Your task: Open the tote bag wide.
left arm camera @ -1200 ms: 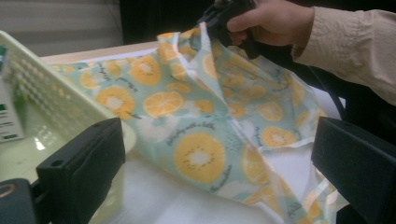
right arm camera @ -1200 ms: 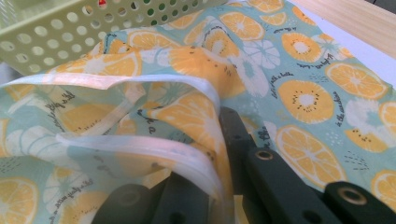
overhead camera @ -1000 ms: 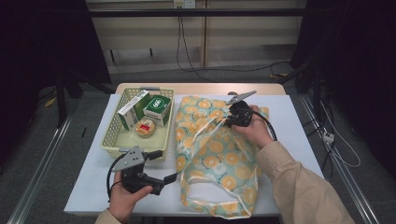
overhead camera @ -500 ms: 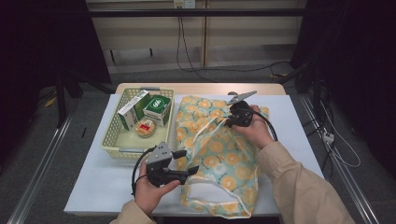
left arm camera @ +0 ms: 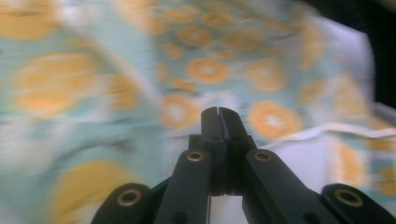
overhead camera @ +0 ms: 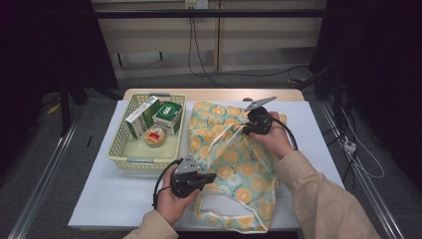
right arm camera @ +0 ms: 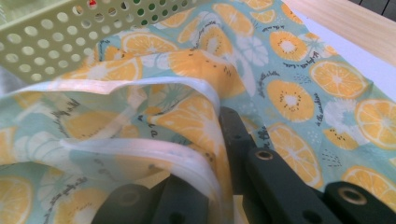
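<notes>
The left gripper view is badly blurred: the cloth bag [left arm camera: 140, 93] shows as smeared orange and pale green, and whether any fabric sits between the closed tips cannot be told. In the right gripper view the bag's white hem [right arm camera: 154, 154] covers one jaw, so how it is pinched is hard to make out.

In the high view the bag [overhead camera: 234, 159] lies flat on the white table [overhead camera: 109, 199], just beside the basket [overhead camera: 117, 154] of boxes. The left gripper [overhead camera: 211, 177] points level at the bag's near edge, its jaws having just closed together. The right gripper [overhead camera: 238, 130], hand bent over it, holds the bag's far opening, its jaws clamped on the fabric
</notes>
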Tool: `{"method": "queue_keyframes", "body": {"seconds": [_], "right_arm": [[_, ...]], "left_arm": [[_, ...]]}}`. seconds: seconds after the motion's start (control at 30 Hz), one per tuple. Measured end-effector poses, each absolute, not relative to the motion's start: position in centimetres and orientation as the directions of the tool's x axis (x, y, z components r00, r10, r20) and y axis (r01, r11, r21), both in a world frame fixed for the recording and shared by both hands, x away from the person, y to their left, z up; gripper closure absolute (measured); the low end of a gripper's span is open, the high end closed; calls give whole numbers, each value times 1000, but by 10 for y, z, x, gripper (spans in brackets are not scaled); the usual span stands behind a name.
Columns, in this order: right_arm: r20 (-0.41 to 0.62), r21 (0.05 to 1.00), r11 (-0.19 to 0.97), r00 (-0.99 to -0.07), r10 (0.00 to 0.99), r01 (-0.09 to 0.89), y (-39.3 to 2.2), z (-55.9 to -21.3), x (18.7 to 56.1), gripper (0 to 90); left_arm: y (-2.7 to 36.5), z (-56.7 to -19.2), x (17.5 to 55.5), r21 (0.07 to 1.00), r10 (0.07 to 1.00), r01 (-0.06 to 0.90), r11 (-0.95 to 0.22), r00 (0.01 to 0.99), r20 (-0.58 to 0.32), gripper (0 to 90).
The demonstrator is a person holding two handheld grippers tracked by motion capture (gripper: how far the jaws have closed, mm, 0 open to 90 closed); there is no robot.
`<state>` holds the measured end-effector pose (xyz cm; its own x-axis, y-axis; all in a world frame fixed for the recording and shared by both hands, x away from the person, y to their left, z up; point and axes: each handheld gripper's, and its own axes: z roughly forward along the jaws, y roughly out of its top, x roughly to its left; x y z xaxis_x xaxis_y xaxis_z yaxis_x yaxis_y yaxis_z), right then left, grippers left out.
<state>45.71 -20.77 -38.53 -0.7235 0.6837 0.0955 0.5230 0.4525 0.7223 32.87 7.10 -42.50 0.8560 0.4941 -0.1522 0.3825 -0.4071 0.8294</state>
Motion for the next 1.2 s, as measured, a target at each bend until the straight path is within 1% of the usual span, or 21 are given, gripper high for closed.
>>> {"method": "queue_keyframes", "body": {"seconds": [0.07,0.3,0.33,0.53,0.6,0.63,0.8,0.9,0.97,1.0,1.07,1.13,1.2], "right_arm": [[99,729,442,-719,688,523,-213,-381,455,890],[82,732,441,-711,699,519,-229,-369,445,889],[84,732,439,-709,700,520,-231,-368,445,889],[93,731,428,-699,709,532,-242,-364,441,889],[89,727,431,-695,713,535,-242,-363,441,889],[87,727,429,-693,716,535,-242,-364,442,889],[101,719,419,-680,726,554,-237,-372,451,888],[117,705,406,-660,742,581,-232,-378,459,889],[122,702,406,-660,741,586,-227,-381,464,889],[123,696,410,-661,740,589,-224,-383,465,888],[125,692,418,-668,734,588,-219,-385,467,889],[127,689,423,-672,729,589,-214,-385,469,889],[123,683,430,-674,729,590,-210,-386,470,889]], "left_arm": [[75,-422,335,827,528,376,-418,841,-115,900],[83,-416,356,841,593,390,-376,799,-105,900],[84,-415,358,841,604,402,-363,788,-117,900],[86,-407,373,845,638,407,-348,762,-105,900],[86,-408,377,846,640,419,-329,758,-126,900],[87,-407,379,847,643,411,-338,758,-112,900],[89,-403,385,852,647,416,-316,752,-128,900],[90,-401,385,856,638,428,-291,753,-160,900],[92,-400,385,860,614,425,-282,769,-178,900],[92,-399,385,861,611,428,-275,769,-187,879],[91,-397,385,862,626,429,-269,759,-181,652],[92,-395,386,861,607,432,-267,769,-197,634],[92,-393,386,858,616,435,-273,764,-192,544]]}}
